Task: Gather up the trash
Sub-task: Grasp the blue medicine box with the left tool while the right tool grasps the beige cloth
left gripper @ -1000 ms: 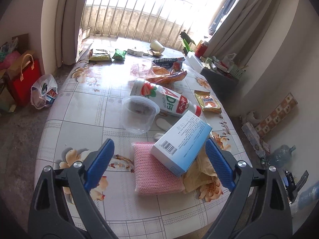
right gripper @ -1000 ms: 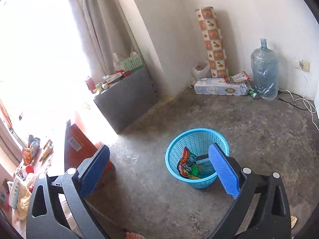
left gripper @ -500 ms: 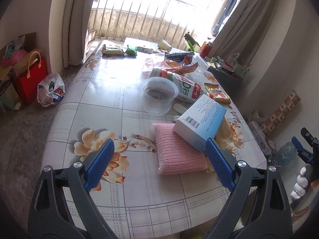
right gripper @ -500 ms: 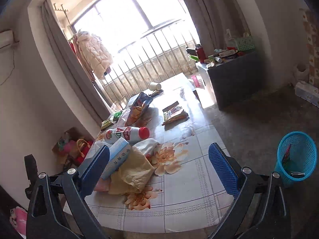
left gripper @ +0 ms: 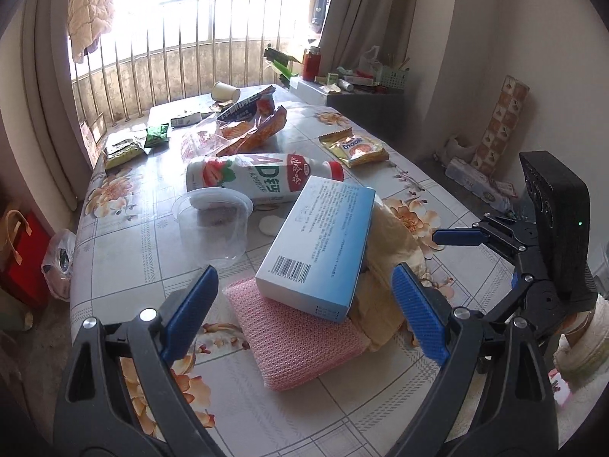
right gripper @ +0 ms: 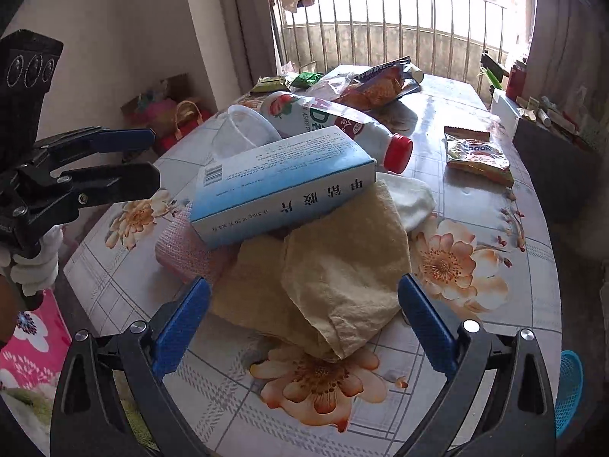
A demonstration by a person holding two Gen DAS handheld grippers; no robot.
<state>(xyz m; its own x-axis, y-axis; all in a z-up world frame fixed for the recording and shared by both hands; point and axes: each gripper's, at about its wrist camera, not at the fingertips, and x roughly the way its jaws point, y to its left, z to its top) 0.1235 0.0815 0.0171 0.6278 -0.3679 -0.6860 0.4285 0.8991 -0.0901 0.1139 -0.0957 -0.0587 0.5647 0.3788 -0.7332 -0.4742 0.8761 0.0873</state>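
Note:
A blue and white carton lies tilted on a pink knitted pad and a crumpled tan paper bag. Behind it lie a strawberry drink bottle, a clear plastic cup, snack wrappers and a yellow packet. My left gripper is open and empty, just before the carton and pad. My right gripper is open and empty, over the tan bag. Each gripper shows in the other's view, the right one and the left one.
The trash lies on a floral table by a barred window. A blue basket stands on the floor at the right. A red bag and a plastic bag lie on the floor left of the table. A grey cabinet stands behind.
My right gripper has swung from the blue basket on the floor round to the table and now hovers over the tan bag. My left gripper has moved closer to the carton.

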